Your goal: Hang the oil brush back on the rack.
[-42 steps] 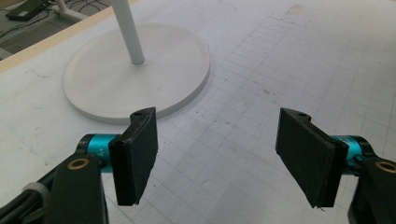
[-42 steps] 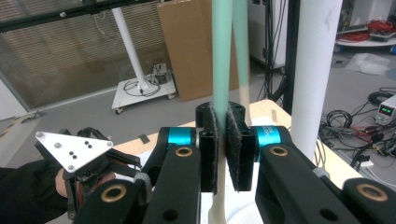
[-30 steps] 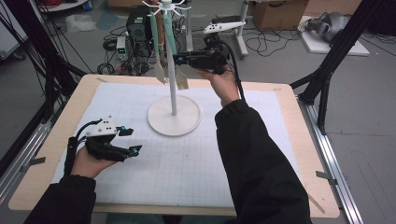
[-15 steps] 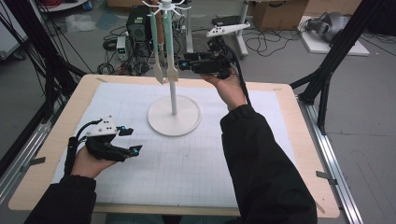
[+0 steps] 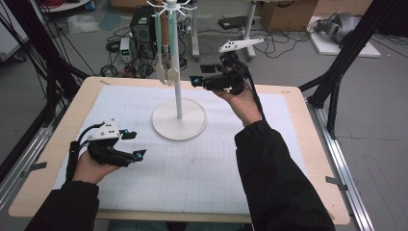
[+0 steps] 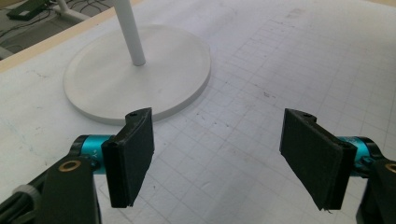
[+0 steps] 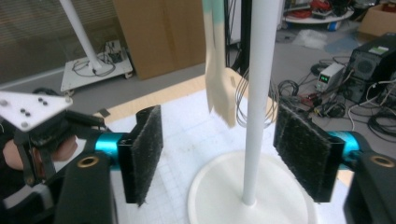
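The left gripper [image 5: 130, 143] rests low over the mat [image 5: 202, 187], jaws wide apart, holding nothing. The right gripper [image 5: 198, 74] is raised beside the white stand [image 5: 177, 72], jaws wide apart, empty

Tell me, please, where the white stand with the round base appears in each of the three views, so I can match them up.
High view: the white stand is centre-left on the mat, its pole rising to the top edge.
Left gripper view: its round base lies upper left, beyond the open jaws.
Right gripper view: its pole runs upright right of centre, between the open jaws.
Shared landmark: the pole's foot on the base.
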A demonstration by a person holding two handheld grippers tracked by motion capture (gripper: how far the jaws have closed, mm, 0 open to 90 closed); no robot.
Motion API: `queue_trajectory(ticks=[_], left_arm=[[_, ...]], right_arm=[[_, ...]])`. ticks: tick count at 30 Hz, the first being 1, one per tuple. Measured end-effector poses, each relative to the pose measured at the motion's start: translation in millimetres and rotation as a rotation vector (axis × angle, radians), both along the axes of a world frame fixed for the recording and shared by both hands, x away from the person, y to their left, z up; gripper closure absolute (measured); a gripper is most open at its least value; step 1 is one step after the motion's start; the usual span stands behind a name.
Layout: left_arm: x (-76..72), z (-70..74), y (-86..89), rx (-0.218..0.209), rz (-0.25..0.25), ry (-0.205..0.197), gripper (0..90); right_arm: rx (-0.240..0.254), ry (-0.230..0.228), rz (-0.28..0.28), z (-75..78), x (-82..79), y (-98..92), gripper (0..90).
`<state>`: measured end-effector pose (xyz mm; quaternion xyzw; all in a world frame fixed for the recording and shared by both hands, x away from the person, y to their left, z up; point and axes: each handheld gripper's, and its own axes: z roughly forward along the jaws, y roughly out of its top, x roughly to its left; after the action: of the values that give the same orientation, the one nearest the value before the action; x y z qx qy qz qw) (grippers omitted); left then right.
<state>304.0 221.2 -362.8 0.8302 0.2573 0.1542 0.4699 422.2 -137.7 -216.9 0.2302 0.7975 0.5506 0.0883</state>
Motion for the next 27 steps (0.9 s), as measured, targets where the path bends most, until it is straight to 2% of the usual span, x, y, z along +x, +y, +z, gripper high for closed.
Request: queue_trajectory(ticks=[12, 21, 27], left_arm=[[0.4, 1.4, 2.7, -0.012, 0.027, -0.004, 20.8], [0.3, 1.6, 2.8, -0.012, 0.028, 0.0, 19.8], [1.0, 1.3, 3.5, -0.01, 0.029, 0.0, 19.8]], right_arm=[[-0.038, 0.0, -0.014, -15.6, -9.2, -3.5, 23.8], [-0.032, 0.008, -0.026, -26.2, -13.0, -13.4, 22.2], [-0.035, 0.0, -0.017, -26.1, -13.6, -13.2, 21.9]])
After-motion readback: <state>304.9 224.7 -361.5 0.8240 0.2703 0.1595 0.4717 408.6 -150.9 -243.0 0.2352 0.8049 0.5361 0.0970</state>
